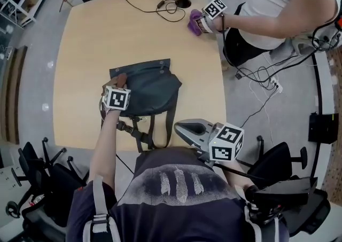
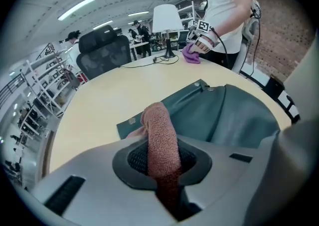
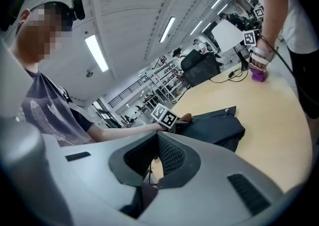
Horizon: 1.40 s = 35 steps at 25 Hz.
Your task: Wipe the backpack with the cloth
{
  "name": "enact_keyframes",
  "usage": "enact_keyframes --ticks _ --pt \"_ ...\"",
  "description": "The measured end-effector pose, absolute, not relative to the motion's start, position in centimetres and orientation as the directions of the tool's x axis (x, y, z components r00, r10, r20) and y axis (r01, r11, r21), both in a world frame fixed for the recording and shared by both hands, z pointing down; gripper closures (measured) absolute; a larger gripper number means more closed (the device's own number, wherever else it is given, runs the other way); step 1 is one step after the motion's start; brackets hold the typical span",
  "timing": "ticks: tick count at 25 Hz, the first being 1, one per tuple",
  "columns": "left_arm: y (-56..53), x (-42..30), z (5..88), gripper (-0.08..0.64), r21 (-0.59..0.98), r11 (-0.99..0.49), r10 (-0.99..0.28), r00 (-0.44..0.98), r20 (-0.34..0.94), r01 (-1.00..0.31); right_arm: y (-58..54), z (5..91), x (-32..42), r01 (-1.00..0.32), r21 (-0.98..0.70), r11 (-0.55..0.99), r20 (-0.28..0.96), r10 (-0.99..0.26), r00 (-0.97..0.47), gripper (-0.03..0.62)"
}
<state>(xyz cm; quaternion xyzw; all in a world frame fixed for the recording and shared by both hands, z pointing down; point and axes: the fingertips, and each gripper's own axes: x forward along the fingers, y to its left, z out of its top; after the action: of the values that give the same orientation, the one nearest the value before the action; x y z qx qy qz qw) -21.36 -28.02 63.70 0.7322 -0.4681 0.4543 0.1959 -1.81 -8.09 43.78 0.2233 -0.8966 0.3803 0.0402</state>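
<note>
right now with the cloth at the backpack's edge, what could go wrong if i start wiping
1. The dark grey fabric backpack lies loose on the smooth pale wooden table. The right claw is off the bag, so a wipe may push it along.
2. Only a narrow roll of reddish terry cloth pokes from the left claw, so hard plastic could scrape the bag.
</note>
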Motion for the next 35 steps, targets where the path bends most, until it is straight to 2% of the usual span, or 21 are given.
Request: enact_keyframes --ticks 6,12,18,21,24,26,28,30,33,35 --pt "-28.4 -12.7 64.3 0.503 -0.065 -0.674 -0.399 0.288 0.871 -0.736 -7.7 44.0 -1.1 -0.432 -0.67 0.604 0.227 -0.387 -0.894 0.591" --pt "-29.5 -5.9 63.8 0.503 -0.023 -0.736 -0.341 0.342 0.875 -0.676 -6.9 43.9 0.7 -0.459 -0.676 0.577 0.23 -0.426 -0.875 0.591" --pt "-28.3 2.2 61.7 0.503 0.177 -0.809 -0.192 0.537 0.822 -0.56 -6.7 44.3 2.7 -0.486 -0.686 0.541 0.224 -0.478 -0.849 0.591" --pt "-28.4 6.0 58.5 0.503 0.366 -0.79 -0.142 0.728 0.671 -0.492 -6.5 44.5 2.7 -0.484 -0.693 0.535 0.23 -0.472 -0.851 0.591" --pt "-32.1 7.6 54.0 0.503 0.523 -0.693 -0.282 0.854 0.438 -0.497 -6.5 44.5 2.2 -0.472 -0.689 0.551 0.242 -0.439 -0.865 0.591" --pt "-34.8 6.4 53.5 0.503 0.563 -0.611 -0.392 0.831 0.395 -0.556 -6.5 44.5 1.5 -0.465 -0.686 0.56 0.25 -0.419 -0.873 0.591" --pt "-36.4 4.5 55.4 0.503 0.533 -0.557 -0.446 0.771 0.454 -0.637 -6.4 44.6 1.0 -0.469 -0.684 0.559 0.266 -0.407 -0.874 0.591" --pt "-36.8 3.0 58.5 0.503 0.411 -0.574 -0.447 0.691 0.569 -0.709 -6.3 44.7 1.0 -0.482 -0.682 0.55 0.287 -0.404 -0.868 0.591" --pt "-36.7 0.3 62.5 0.503 0.172 -0.647 -0.442 0.549 0.71 -0.743 -6.4 44.6 0.8 -0.496 -0.683 0.536 0.306 -0.407 -0.861 0.591" --pt "-37.0 -1.8 63.9 0.503 0.086 -0.654 -0.457 0.483 0.747 -0.751 -6.7 44.6 0.6 -0.498 -0.687 0.53 0.309 -0.407 -0.86 0.591"
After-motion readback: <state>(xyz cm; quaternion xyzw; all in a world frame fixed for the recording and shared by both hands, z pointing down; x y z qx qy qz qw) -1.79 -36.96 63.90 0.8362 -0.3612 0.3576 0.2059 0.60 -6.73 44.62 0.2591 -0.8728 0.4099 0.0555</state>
